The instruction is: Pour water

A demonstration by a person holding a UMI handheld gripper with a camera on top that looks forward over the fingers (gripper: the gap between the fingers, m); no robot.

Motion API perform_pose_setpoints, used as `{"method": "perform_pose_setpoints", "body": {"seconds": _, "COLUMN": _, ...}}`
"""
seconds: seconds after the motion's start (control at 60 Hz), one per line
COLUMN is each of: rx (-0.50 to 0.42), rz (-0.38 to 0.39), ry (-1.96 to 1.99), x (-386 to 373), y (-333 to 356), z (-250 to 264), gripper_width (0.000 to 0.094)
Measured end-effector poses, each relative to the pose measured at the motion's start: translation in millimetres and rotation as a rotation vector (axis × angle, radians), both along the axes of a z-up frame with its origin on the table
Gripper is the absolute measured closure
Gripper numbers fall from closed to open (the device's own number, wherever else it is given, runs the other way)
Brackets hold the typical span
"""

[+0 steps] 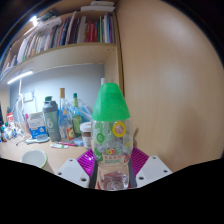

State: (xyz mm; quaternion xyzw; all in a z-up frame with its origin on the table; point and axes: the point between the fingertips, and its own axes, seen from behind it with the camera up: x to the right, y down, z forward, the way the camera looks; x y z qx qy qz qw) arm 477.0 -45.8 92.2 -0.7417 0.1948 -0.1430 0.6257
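The gripper (112, 172) held a bottle (111, 135) upright between its two fingers, the purple pads (87, 160) pressed against its lower sides — jaws closed about as far as the bottle's width allowed. The bottle was clear plastic with a green cap (111, 102) and a pale label bearing a green mark; its base sat low between the fingertips, and whether it rested on anything below could not be told.

Left of the bottle and a little beyond it lay a desk (45, 150), light wood in colour. A white bowl (35, 158) stood on the desk, near and to the left of the bottle. Farther back, still left of the bottle, several other bottles and jars (62, 118) stood crowded together — too small to tell apart.

Above that cluster, up and to the left of the bottle's cap, ran a shelf (60, 55) packed with books (65, 32) standing on end. Behind the bottle and to its right rose a plain beige wall (170, 80), filling that whole side.
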Motion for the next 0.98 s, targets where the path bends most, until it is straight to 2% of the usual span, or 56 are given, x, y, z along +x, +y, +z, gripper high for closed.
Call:
{"method": "perform_pose_setpoints", "body": {"seconds": 0.083, "rx": 0.017, "rz": 0.001, "ry": -0.002, "x": 1.0, "y": -4.3, "z": 0.3, "gripper_width": 0.0463}}
{"method": "perform_pose_setpoints", "body": {"seconds": 0.183, "rx": -0.007, "rz": -0.006, "ry": 0.005, "x": 1.7, "y": -4.1, "z": -2.1, "gripper_width": 0.0415}}
{"method": "perform_pose_setpoints", "body": {"seconds": 0.267, "rx": -0.098, "rz": -0.027, "ry": 0.096, "x": -2.2, "y": -14.2, "z": -17.3, "gripper_width": 0.0245}}
{"method": "perform_pose_setpoints", "body": {"seconds": 0.317, "rx": -0.105, "rz": -0.028, "ry": 0.134, "x": -5.6, "y": -22.2, "z": -17.4, "gripper_width": 0.008}}
{"method": "perform_pose_setpoints", "body": {"seconds": 0.433, "rx": -0.14, "rz": -0.06, "ry": 0.155, "x": -20.8, "y": -61.6, "z": -6.7, "gripper_width": 0.0097}}
{"method": "perform_pose_setpoints", "body": {"seconds": 0.633, "rx": -0.201, "rz": -0.054, "ry": 0.123, "x": -91.6, "y": -151.4, "z": 30.8, "gripper_width": 0.0097}}
{"method": "perform_pose_setpoints", "body": {"seconds": 0.983, "rx": -0.214, "rz": -0.057, "ry": 0.114, "x": -243.3, "y": -311.4, "z": 123.0, "gripper_width": 0.0099}}
